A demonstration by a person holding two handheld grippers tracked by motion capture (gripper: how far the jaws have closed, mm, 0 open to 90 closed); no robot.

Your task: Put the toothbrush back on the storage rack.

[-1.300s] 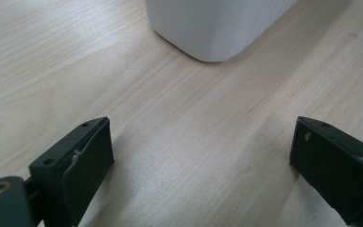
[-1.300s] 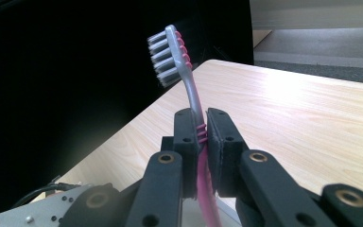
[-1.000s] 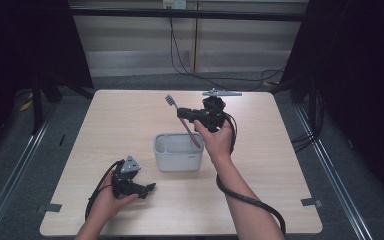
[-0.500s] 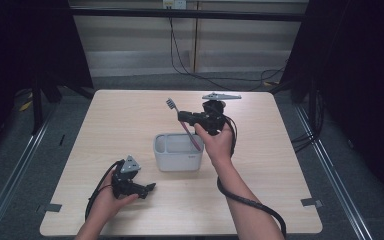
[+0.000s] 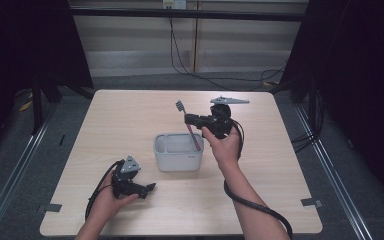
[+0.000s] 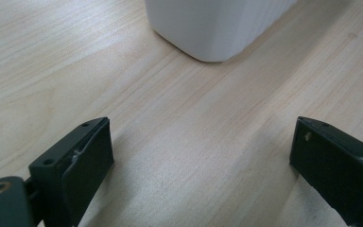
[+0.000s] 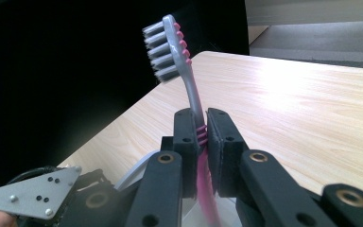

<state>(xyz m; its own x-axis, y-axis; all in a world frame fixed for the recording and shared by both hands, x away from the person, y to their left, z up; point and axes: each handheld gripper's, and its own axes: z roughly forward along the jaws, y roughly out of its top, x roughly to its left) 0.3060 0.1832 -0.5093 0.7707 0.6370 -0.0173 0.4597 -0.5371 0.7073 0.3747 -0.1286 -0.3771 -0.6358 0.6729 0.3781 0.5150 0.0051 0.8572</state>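
1. The right hand-held gripper [image 5: 192, 120] is clenched on a toothbrush [image 5: 187, 125] — its two black jaws pinch the handle just below the neck, as the right gripper view shows [image 7: 201, 130].
2. The toothbrush stands steeply tilted: its grey bristle head [image 7: 163, 49] is uppermost, away from the person in the high view, and its pink lower handle slants down into the holder [image 5: 177, 159].
3. The holder is a white, round-cornered box standing near the middle of the worktop [image 5: 130, 115]. Its top is open, with a dividing wall that sets off a section on its left side; the brush handle enters on the right side. Whether the tip touches the bottom cannot be told.
4. The right hand [image 5: 224, 147] holds its gripper above the holder's far right corner, jaws pointing left in the high view, a cable looping back along the forearm.
5. The left hand-held gripper [image 5: 147, 189] is released — its jaws stand wide apart with bare wood between them in the left gripper view [image 6: 203, 165].
6. It rests low at the near left of the worktop, in the left hand [image 5: 112, 197], jaws pointing toward the holder [image 6: 212, 26], which stands apart from it.
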